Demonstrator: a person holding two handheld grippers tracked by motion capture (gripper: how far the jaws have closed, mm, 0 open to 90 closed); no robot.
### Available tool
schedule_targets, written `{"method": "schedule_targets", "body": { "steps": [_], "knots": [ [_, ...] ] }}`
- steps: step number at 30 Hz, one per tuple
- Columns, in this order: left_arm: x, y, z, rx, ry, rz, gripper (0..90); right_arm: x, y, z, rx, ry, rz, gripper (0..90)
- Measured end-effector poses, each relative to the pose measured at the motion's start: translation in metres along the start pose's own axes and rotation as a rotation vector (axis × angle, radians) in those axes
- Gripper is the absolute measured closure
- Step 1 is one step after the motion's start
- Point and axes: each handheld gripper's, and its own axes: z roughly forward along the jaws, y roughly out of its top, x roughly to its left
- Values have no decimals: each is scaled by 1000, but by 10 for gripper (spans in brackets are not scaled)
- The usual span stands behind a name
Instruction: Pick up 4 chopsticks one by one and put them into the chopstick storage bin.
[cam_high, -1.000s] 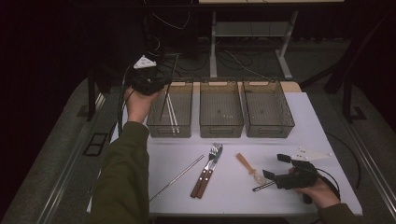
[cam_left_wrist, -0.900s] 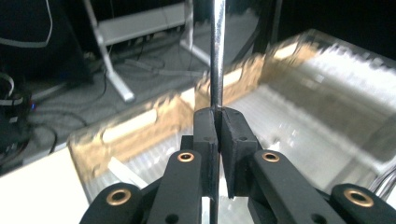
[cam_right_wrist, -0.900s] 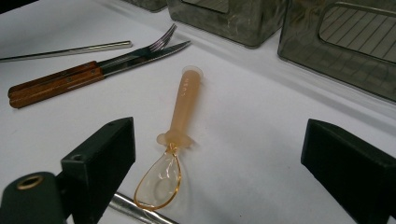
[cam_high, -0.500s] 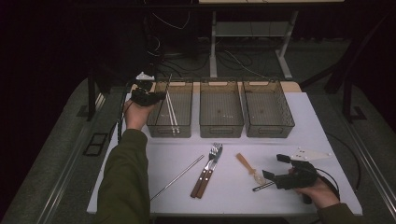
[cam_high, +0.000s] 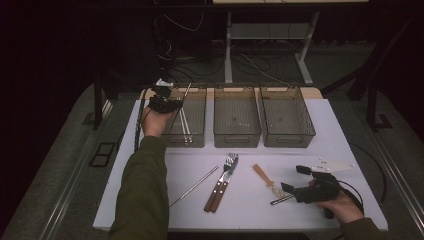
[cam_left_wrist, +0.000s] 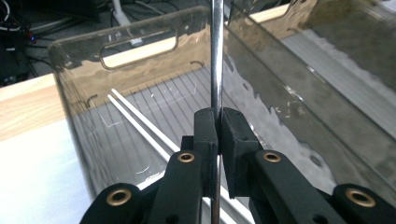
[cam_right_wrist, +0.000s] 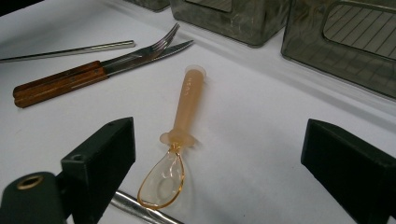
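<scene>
Left tool (cam_high: 165, 102), seen from the high view, hangs over the leftmost bin (cam_high: 199, 136) on the white bench (cam_high: 260, 210), while the right tool (cam_high: 305, 187) rests near the amber spoon (cam_high: 265, 179). Its own view shows black jaws clamped on a metal chopstick (cam_left_wrist: 216, 56) standing inside that bin. Right gripper view: jaws spread wide, the spoon lying between them untouched.

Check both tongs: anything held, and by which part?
Left tongs pinch a thin metal rod partway along its shaft, over the left bin. Right tongs stand open around the amber spoon, holding nothing.
</scene>
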Motion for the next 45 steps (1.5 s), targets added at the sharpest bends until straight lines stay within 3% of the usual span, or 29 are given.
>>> {"method": "schedule_targets", "body": {
  "steps": [2, 8, 18, 25, 28, 35, 45],
  "knots": [
    [-1, -1, 3, -4, 7, -11, 827, 0, 0, 0, -2, 2, 0, 102],
    [-6, 0, -4, -4, -1, -5, 663, 0, 0, 0, 0, 5, -3, 102],
    [-29, -5, -43, -53, -78, 26, 544, 2, 1, -1, -1, -4, -12, 102],
    [-44, -22, -61, -69, -155, 51, 529, 1, 1, -1, -3, -9, -10, 102],
    [-51, -31, -66, -69, -177, 49, 523, 1, 1, -1, -2, -8, -11, 102],
    [-69, -52, -78, -43, -210, 91, 544, 2, 1, -1, 0, -11, -13, 102],
    [-94, -77, -89, 47, -253, 136, 719, 1, 0, 1, 9, -13, -13, 102]
  ]
}}
